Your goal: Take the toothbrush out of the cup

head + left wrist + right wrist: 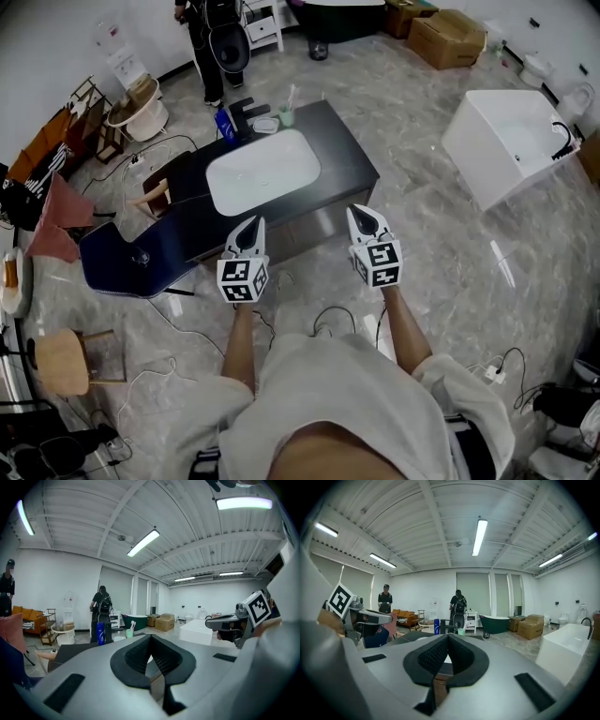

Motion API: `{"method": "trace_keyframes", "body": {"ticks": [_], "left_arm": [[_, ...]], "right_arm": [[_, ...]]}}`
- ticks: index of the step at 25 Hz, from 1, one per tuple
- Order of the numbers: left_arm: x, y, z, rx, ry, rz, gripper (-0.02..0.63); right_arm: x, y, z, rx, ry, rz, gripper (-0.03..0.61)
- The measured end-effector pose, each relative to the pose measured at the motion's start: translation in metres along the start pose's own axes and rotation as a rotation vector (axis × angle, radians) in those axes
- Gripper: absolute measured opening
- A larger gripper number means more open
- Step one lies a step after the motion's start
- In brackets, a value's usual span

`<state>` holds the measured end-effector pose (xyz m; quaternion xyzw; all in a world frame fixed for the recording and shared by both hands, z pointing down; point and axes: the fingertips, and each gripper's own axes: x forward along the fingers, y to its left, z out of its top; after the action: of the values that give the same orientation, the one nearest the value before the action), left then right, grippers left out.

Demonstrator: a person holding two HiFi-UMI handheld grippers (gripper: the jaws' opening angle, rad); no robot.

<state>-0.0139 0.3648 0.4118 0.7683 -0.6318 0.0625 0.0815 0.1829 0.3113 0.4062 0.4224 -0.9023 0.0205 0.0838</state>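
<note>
Toothbrush (290,97) in cup (287,116) beyond the sink (262,171) — left hand-held gripper (253,223) and right hand-held gripper (359,213) both closed, empty; best open one before reaching.

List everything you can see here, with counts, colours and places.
black vanity counter: one, black, centre, ahead of the person
white oval sink basin: one, white, set in the counter
green cup: one, green, counter's far edge
white toothbrush: at least one, white, standing in cup
blue bottle: one, blue, left of cup
white bathtub: one, white, right
cardboard boxes: two, brown, far right
left hand-held gripper: one, white, shut, empty
right hand-held gripper: one, white, shut, empty
</note>
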Motion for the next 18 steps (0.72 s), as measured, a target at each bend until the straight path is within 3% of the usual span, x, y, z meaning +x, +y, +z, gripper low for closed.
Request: {"method": "trace_keyframes", "body": {"ticks": [11,18], "left_arm": [[0.077,0.047,-0.001,-0.014,0.01,-0.012,0.025],[0.147,0.102,0.024,-0.02,0.01,-0.046,0.025]], "right_arm": [[0.079,-0.029,-0.005,-0.006,0.029,-0.022,0.012],[0.159,-0.044,0.017,-0.008,0.046,-0.05,0.012]]}}
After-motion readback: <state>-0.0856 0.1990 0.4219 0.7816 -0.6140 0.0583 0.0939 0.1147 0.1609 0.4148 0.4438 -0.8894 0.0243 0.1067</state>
